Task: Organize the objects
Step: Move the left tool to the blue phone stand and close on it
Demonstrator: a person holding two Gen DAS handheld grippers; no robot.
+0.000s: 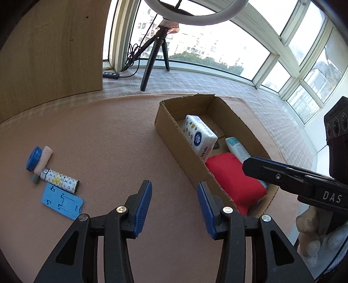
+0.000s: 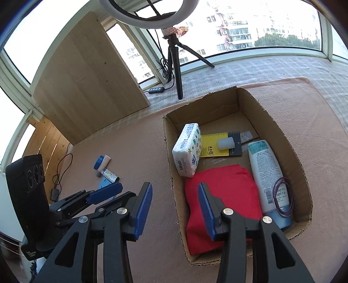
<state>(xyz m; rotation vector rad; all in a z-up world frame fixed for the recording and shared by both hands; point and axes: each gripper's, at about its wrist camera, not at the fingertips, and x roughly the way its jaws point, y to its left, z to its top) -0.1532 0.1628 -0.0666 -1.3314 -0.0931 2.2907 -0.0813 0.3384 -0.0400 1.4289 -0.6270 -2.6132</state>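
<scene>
Left gripper (image 1: 174, 206): mine, jaws parted, nothing between them, hovering just left of the cardboard box (image 1: 171, 132). Right gripper (image 2: 174, 209): jaws parted, empty, poised over the box's near left wall. Gloved right hand (image 1: 322, 235) gripping its handle.

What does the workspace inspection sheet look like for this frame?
Surface: pink felt mat, mostly bare.
Job's things: open cardboard box holds white Vinda tissue pack, red cloth pouch, white lotion bottle, yellow card, purple hair tie.
Clutter: blue plastic phone stand, patterned lighter, pink tube, blue round cap lie on the mat left of the box.
Grippers: left gripper open; right gripper open above the pouch.
Cables: black cord at tripod.
Surroundings: ring light, windows, wooden panel.
</scene>
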